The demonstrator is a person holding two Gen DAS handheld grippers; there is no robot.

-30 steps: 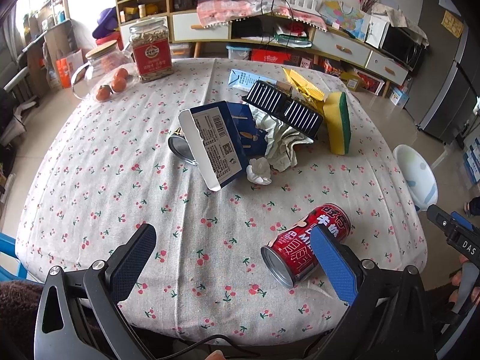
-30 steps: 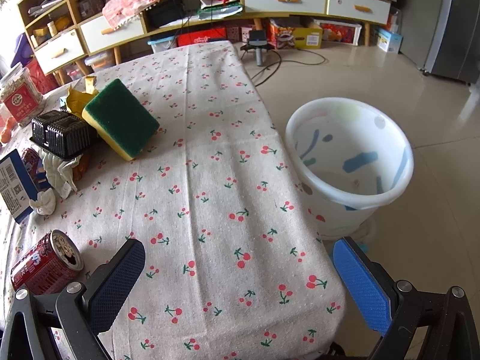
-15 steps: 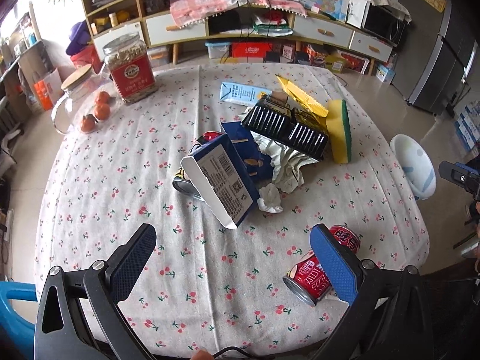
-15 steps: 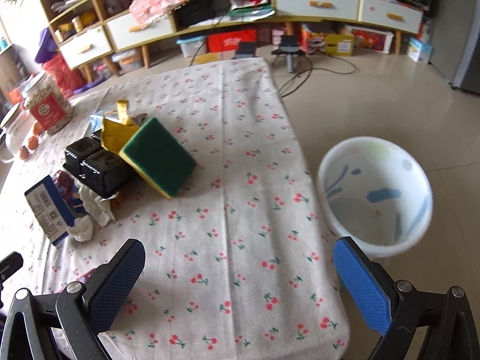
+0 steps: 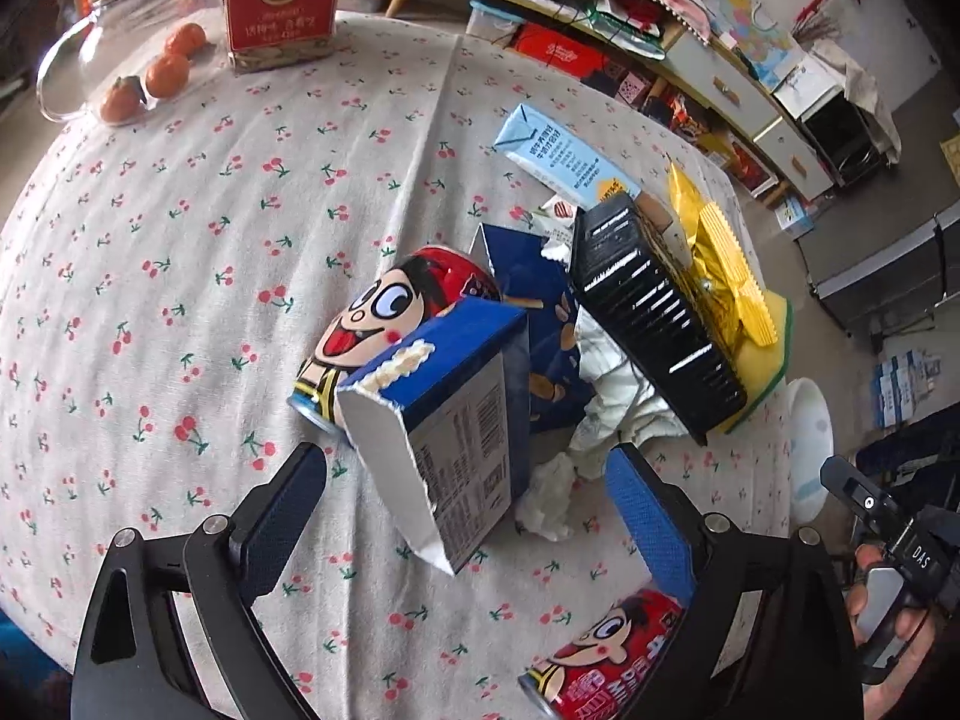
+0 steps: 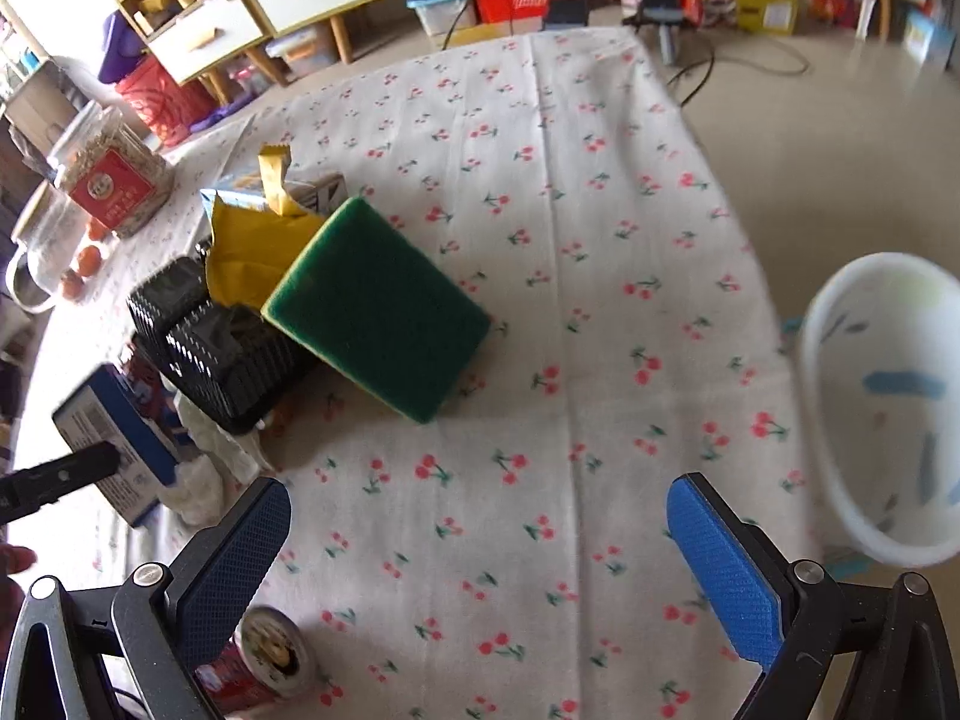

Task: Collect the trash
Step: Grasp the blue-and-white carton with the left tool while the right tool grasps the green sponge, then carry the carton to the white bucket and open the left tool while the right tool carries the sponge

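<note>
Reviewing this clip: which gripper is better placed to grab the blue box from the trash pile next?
Left. The left gripper is open with the blue box lying between its fingers. The right gripper is open over bare tablecloth, near the white bin.

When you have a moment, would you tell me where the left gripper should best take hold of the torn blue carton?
Probably across the blue carton at its two broad faces, near the torn open end that points at the open left gripper. Come straight in from the near side: that end sticks out free, while the far end leans against the red can and crumpled paper.
</note>
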